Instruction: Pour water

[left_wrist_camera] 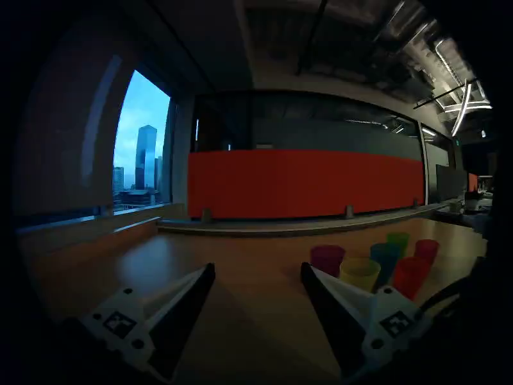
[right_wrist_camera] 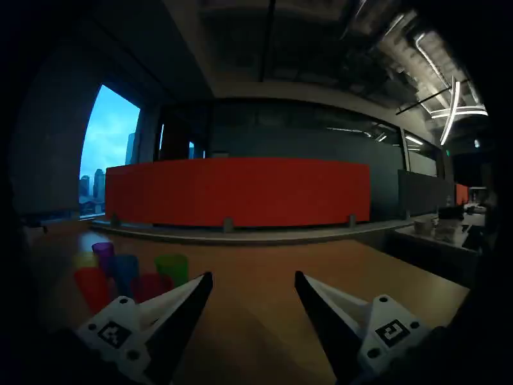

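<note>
The left gripper and right gripper hang over a wooden table, fingers spread wide and empty. The cluster of coloured plastic cups stands between them, an orange partition well beyond the cups

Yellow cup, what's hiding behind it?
A blue cup stands just behind the yellow cup, with a green cup farther back. The yellow cup covers the blue one's lower left side.

No legible text, number or brand. Coded marker squares on left gripper and right gripper, at 7 and 5 o'clock.
</note>
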The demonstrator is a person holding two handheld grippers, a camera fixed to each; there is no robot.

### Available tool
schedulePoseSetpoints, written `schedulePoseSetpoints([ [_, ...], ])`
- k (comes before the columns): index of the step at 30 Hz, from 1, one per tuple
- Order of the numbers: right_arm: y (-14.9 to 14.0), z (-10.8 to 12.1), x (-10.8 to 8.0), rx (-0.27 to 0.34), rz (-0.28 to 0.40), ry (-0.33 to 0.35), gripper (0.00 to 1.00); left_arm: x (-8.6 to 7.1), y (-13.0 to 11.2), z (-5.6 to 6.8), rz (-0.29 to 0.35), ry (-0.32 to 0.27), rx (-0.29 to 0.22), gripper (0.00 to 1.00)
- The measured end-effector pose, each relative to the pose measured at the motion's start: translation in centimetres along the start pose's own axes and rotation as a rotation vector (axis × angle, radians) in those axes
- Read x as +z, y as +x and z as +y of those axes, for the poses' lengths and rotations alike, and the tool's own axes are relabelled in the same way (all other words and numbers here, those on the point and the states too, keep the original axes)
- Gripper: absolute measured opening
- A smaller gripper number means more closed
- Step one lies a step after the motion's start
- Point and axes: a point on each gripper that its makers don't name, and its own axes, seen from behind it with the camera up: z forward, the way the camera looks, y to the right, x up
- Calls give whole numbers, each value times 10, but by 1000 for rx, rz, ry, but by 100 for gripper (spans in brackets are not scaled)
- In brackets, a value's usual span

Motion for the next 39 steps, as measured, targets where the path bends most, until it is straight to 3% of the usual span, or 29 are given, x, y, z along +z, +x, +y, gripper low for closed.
schedulePoseSetpoints([
  [16,0,-6,-1,0,0,34,99,0,1,1,-6,-4,5,98],
  [26,-3,-8,1,8,-43,54,99,2,2,16,-40,-48,15,98],
  [39,55,-19,0,16,-53,131,99,7,36,21,-62,-94,-40,98],
])
